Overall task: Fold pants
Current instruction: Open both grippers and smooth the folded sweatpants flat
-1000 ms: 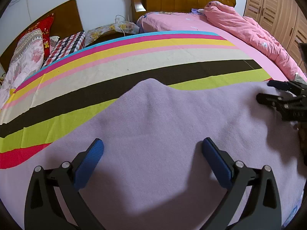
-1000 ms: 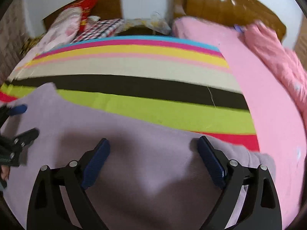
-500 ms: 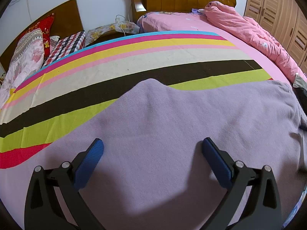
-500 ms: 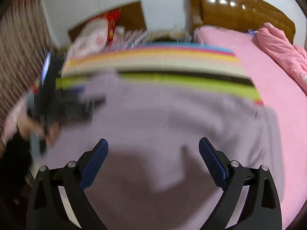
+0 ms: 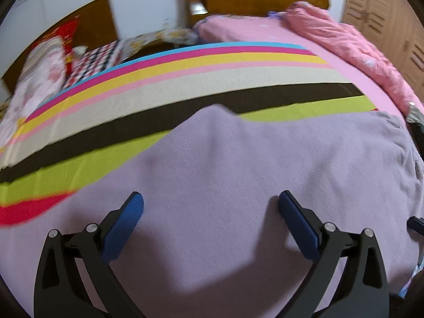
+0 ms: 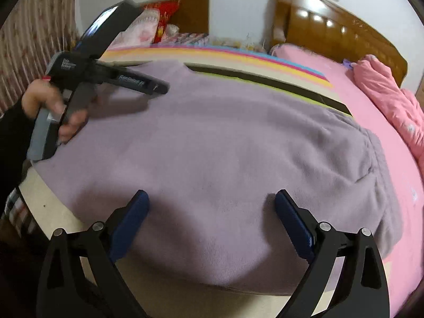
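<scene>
The lilac pants (image 5: 238,175) lie spread flat on the striped bed cover (image 5: 185,79); they also fill the right wrist view (image 6: 225,137). My left gripper (image 5: 210,204) is open and empty just above the fabric; it shows from the side in the right wrist view (image 6: 159,88), held by a hand over the pants' far left part. My right gripper (image 6: 212,201) is open and empty above the near edge of the pants by the bed's front edge.
A pink sheet (image 6: 357,100) and a bunched pink quilt (image 5: 344,34) lie to the right. Pillows (image 5: 39,66) are at the far left. A wooden headboard (image 6: 331,34) stands behind. The bed's near edge (image 6: 66,212) runs under my right gripper.
My right gripper has pulled back and swung to the right, now seeing the whole pants and the left gripper. My left gripper has shifted slightly; the view is a little blurred.
</scene>
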The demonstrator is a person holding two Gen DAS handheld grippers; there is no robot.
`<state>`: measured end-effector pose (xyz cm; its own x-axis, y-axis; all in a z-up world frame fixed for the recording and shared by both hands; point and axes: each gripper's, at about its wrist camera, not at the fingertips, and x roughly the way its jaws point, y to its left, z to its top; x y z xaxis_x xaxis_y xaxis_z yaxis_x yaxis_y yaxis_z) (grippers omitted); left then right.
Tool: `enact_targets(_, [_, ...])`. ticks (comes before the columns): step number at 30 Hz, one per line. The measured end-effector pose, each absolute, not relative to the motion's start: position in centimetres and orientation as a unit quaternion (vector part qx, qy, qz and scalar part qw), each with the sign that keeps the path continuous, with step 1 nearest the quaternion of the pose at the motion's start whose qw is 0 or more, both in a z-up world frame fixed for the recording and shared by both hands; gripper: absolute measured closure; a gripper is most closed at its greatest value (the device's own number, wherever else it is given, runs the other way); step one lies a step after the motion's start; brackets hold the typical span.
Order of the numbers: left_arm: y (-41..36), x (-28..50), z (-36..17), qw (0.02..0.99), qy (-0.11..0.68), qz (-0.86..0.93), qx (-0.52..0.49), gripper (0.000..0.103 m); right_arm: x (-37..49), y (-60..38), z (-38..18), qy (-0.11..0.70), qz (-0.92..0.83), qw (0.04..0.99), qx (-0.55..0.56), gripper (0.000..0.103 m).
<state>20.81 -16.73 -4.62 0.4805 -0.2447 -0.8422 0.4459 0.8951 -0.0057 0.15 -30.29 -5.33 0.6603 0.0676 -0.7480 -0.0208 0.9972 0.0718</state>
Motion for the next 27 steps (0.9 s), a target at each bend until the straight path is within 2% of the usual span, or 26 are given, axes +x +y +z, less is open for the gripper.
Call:
enact_targets(5, [-12.6, 15.2, -2.0, 0.865, 0.445, -0.222, 0.067, 0.002, -0.7, -30.5, -5.2, 0.407, -0.005, 0.913, 0.016, 0.011])
enact_targets(12, [-6.3, 8.3, -4.8, 0.864, 0.469, -0.172, 0.065, 0.002, -1.2, -30.3, -5.3, 0.401, -0.006, 0.916, 0.015, 0.010])
enact_targets(14, [-6.1, 6.3, -5.2, 0.879, 0.432, -0.179, 0.096, 0.001, -1.4, -30.1, -5.2, 0.408, -0.010, 0.913, 0.014, 0.010])
enact_targets(17, [-5.7, 5.8, -5.3, 0.882, 0.430, -0.173, 0.084, 0.001, -1.5, -28.9, -3.7, 0.420, -0.055, 0.906, 0.005, 0.010])
enact_targets(20, [-5.4, 5.8, -5.5, 0.885, 0.425, -0.174, 0.080, 0.001, -1.6, -25.9, -2.0, 0.378, -0.028, 0.925, -0.016, 0.009])
enact_targets(24, [-5.4, 6.0, -5.4, 0.886, 0.422, -0.176, 0.080, 0.001, -0.1, -21.8, -4.1, 0.402, 0.006, 0.913, -0.069, 0.009])
enact_targets(27, [-5.3, 5.8, -5.5, 0.888, 0.415, -0.182, 0.081, 0.001, -0.4, -23.1, -5.5, 0.403, 0.021, 0.915, -0.025, 0.008])
